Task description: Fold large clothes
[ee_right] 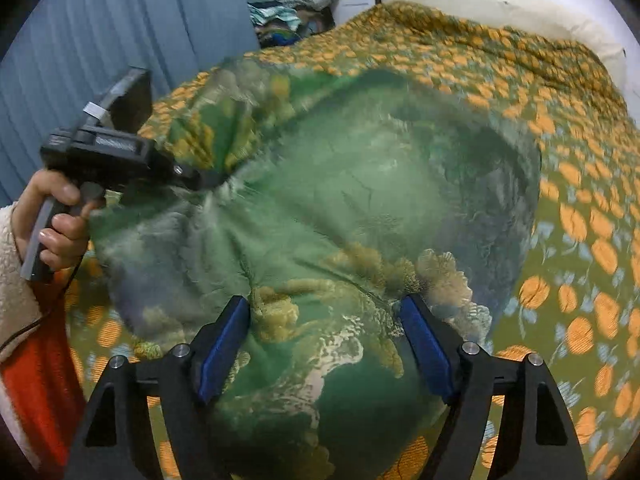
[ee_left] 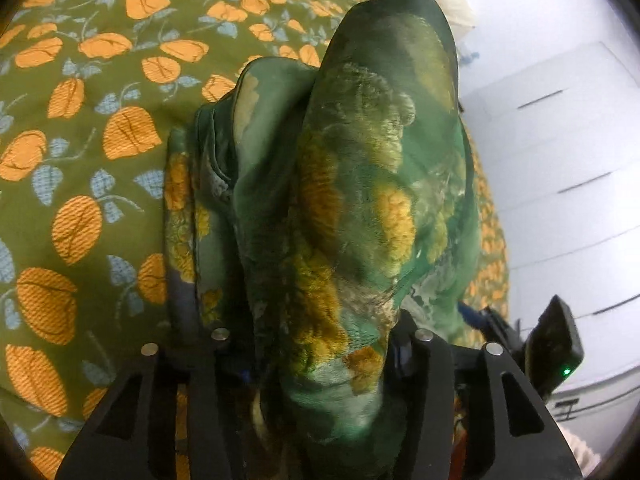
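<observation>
A bed is seen in both views, covered by an olive-green bedspread [ee_left: 100, 128] printed with orange leaf shapes and pale blue sprigs. In the right wrist view the bedspread runs from the lower right up to the top centre, where a cream pillow or mattress edge [ee_right: 480, 4] lies along its far side. A blue-grey pleated curtain [ee_right: 140, 20] fills the upper left of that view, and a heap of mixed fabrics [ee_right: 292, 16] is seen at the top centre beside it. In the left wrist view a white wall or cupboard front [ee_left: 560, 140] with dark slots takes up the right side.

The green garment [ee_right: 340, 200], a thin cloth printed with yellow and pale flowers, is spread over the bedspread in the middle of the right wrist view and is bunched at its left.

The left gripper [ee_right: 208, 178] is seen at the left of that view, held by a hand [ee_right: 60, 216] in a cream fleece sleeve, its tip buried in the bunched cloth. In its own view the cloth is draped over and between its fingers; whether it is pinched cannot be told.

The right gripper [ee_right: 328, 344] stands wide apart at the bottom centre, its blue pads [ee_right: 224, 344] on either side of a fold of the garment without pressing it.
</observation>
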